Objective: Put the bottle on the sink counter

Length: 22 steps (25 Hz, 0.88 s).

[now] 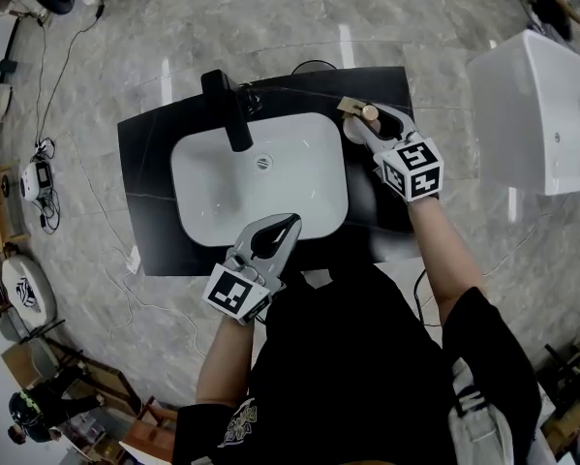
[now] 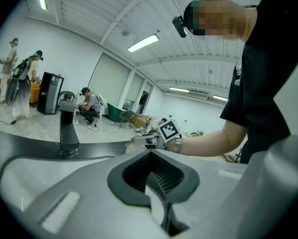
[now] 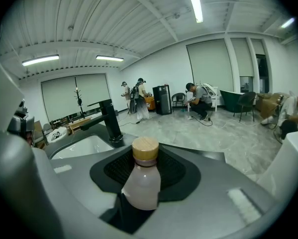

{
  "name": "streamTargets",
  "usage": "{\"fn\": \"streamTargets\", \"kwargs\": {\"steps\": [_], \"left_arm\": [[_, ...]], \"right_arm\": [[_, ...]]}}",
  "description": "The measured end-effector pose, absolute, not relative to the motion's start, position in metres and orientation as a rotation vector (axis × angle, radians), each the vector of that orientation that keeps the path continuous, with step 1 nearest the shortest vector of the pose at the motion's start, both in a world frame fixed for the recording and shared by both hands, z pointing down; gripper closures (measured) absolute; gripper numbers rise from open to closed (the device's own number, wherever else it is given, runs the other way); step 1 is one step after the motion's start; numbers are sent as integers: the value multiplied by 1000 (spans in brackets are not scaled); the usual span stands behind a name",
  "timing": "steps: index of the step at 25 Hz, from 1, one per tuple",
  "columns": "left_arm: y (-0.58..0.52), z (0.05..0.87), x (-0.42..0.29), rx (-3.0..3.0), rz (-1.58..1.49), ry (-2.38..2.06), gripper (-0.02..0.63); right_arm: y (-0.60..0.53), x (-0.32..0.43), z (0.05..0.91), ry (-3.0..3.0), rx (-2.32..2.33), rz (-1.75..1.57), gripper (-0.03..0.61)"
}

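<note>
Holding one bottle [image 3: 141, 183] between its two jaws is the right gripper [image 1: 363, 121]. The left gripper [image 1: 288, 226] is closed and empty.

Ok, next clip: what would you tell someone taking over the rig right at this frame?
Right tongs: shut on the bottle, which has a pale body and a wood-coloured cap. It is upright over the black counter, right of the basin.
Left tongs: shut, empty, at the basin's front edge.
Done: bottle gripped and over the counter.
Left: set it down (whether its base touches yet cannot be told), open the right tongs, pull back.
</note>
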State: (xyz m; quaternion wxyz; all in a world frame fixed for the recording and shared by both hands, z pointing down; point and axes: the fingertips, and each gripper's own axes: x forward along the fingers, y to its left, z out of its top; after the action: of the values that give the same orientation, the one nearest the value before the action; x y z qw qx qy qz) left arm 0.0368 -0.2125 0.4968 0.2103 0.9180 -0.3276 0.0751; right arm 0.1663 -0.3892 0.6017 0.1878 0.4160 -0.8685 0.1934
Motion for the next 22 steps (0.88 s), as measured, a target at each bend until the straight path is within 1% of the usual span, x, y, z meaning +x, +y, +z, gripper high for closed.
{"fn": "streamTargets", "kwargs": {"steps": [22], "left_arm": [[-201, 509, 16, 2451, 228, -1013, 614]], "right_arm": [[-429, 159, 615, -2447, 1193, 423, 413]]}}
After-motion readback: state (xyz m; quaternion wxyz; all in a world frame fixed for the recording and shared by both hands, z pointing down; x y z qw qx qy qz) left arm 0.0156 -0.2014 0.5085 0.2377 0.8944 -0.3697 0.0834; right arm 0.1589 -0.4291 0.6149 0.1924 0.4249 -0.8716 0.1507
